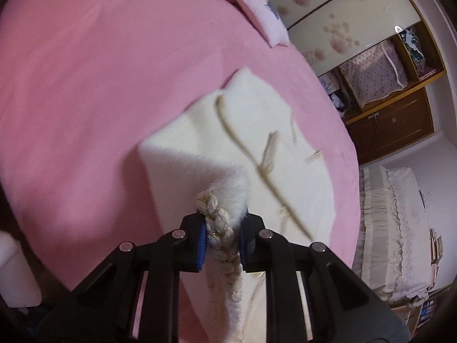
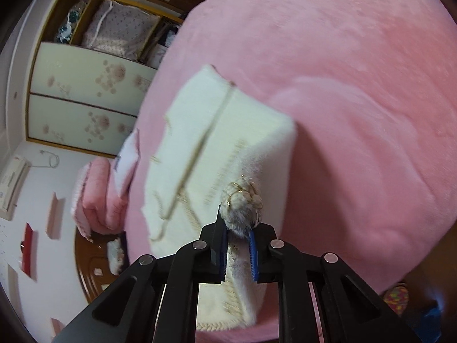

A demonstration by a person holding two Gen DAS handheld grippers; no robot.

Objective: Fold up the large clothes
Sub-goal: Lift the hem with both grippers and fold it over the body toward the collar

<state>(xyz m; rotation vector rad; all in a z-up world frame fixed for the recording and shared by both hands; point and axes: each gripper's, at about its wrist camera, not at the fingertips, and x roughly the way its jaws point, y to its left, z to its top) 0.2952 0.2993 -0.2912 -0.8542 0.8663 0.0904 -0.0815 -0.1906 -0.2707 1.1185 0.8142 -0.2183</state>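
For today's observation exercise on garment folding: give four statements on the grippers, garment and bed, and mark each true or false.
1. The left gripper is shut on the white garment's braided edge. True.
2. The right gripper is open and holds nothing. False: it is shut on the garment too.
3. The bed cover is pink. True.
4. The garment is plain, without trim. False: gold lines cross it.

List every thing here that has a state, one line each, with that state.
Left gripper: shut on the garment's braided edge.
Right gripper: shut on the same garment's braided edge.
White fluffy garment with gold braided trim: held by both grippers, partly draped on the bed.
Pink plush bed cover: spread out.
Small folded white cloth: lying folded on the bed.
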